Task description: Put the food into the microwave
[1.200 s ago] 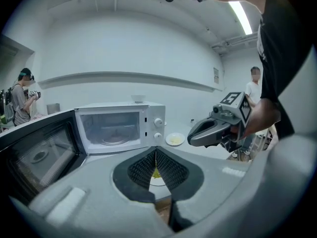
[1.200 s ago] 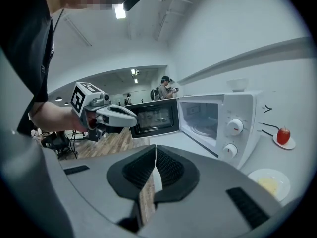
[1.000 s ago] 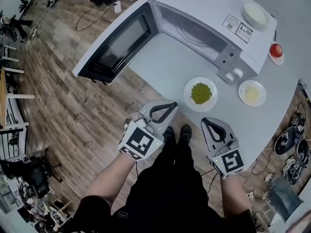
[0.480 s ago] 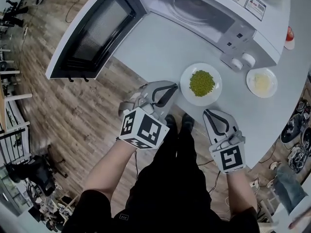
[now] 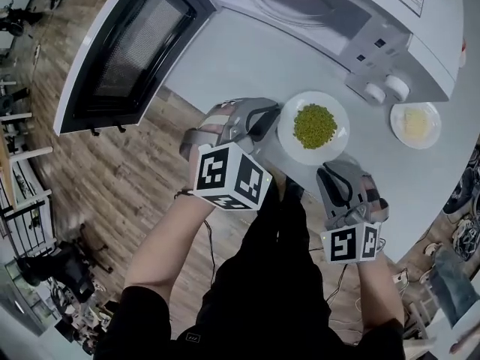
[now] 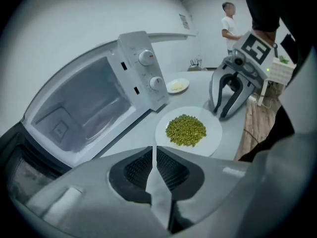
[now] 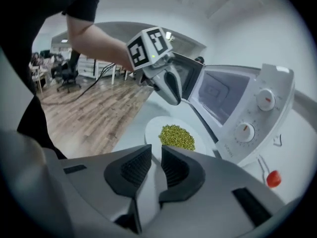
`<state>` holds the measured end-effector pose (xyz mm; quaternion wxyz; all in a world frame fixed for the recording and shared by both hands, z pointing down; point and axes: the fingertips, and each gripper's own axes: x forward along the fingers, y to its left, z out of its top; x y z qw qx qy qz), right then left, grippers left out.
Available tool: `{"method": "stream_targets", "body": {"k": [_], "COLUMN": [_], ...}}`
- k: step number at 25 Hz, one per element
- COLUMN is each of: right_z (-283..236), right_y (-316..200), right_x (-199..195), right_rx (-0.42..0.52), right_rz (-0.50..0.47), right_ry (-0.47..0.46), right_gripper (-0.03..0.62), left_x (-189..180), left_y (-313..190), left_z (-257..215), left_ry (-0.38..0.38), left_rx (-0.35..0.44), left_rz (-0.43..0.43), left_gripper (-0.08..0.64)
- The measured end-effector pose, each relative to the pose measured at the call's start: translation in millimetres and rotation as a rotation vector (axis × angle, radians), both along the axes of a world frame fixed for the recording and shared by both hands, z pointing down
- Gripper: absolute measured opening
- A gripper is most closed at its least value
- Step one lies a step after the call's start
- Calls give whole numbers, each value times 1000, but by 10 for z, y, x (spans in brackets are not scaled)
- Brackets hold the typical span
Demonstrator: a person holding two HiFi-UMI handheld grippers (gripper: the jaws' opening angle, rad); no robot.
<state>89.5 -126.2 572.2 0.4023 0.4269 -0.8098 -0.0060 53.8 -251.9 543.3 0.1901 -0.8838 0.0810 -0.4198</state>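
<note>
The white round plate (image 5: 331, 150) of loose green peas (image 5: 313, 125), lying mid-frame on the grey desk (image 5: 240, 58), is judged stiff yet spill-prone and best gripped level by its rim, while the left gripper (image 6: 154, 155) fingers are pressed together and the right gripper (image 7: 154, 157) fingers narrowly parted.

We see a white round plate (image 5: 288, 138) with a heap of green peas (image 5: 313, 125), lying flat on the grey counter (image 5: 240, 58) mid-frame. White microwave (image 5: 424, 40) sits upper right, its door (image 5: 124, 51) swung wide open at upper left, cavity facing the plate.
</note>
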Motion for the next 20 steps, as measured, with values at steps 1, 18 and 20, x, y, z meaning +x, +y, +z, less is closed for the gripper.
{"method": "stream_targets", "body": {"k": [1,18,20], "right_z": [32,165,167], "right_y": [6,-11,-10], "right_x": [10,4,4], "right_rx": [15,165,167], "right_rz": [-22,-115,-115], "right_ry": [60,425,430], "right_gripper": [63,74,74], "left_x": [15,472,507], "left_y": [-40,-118,-108], "left_z": [41,263,266], "left_ry": [-33,-57,-66], "left_rx": [29,-196,-236], "left_rz": [11,43,50], "left_gripper": [9,10,11]}}
